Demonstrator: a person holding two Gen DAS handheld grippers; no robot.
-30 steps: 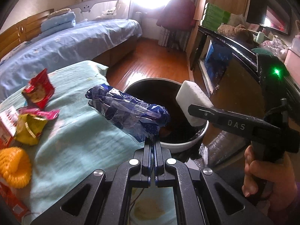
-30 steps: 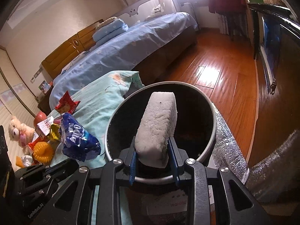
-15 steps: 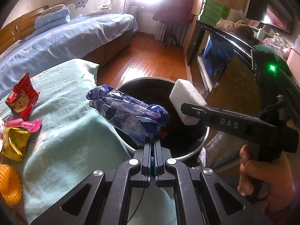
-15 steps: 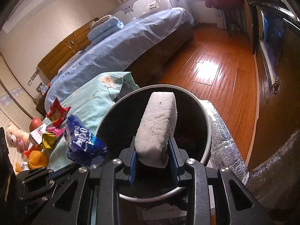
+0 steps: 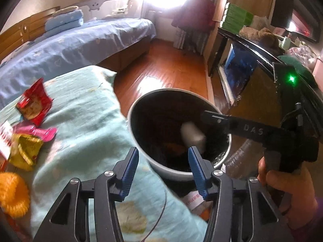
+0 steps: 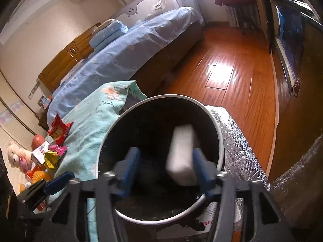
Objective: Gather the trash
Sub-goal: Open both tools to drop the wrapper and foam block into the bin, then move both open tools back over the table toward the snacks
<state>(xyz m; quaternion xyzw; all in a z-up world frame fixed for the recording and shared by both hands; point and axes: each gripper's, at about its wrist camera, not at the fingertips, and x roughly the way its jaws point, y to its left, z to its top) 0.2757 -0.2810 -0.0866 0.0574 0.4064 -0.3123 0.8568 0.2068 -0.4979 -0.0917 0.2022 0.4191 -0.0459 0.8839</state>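
A round black bin with a pale rim [image 5: 139, 151] [image 6: 219, 139] stands beside the teal cloth. My left gripper [image 5: 162, 170] is open and empty over the bin's near edge. My right gripper [image 6: 165, 169] is open above the bin; in the left wrist view its finger [image 5: 238, 125] reaches over the bin. A white foam block [image 5: 192, 136] [image 6: 181, 155] is loose and blurred, falling between the right jaws into the bin. The blue wrapper is not visible.
On the teal cloth [image 5: 84, 121] lie a red snack bag [image 5: 33, 103], a pink wrapper [image 5: 38, 132], a yellow wrapper [image 5: 25, 150] and an orange ring [image 5: 13, 194]. A blue bed [image 6: 125, 56], wood floor [image 6: 232, 70] and dark cabinet [image 5: 262, 64] surround the bin.
Both grippers have opened. The blue wrapper has left my left gripper and is out of sight. The white foam block has left my right gripper and is dropping into the bin.
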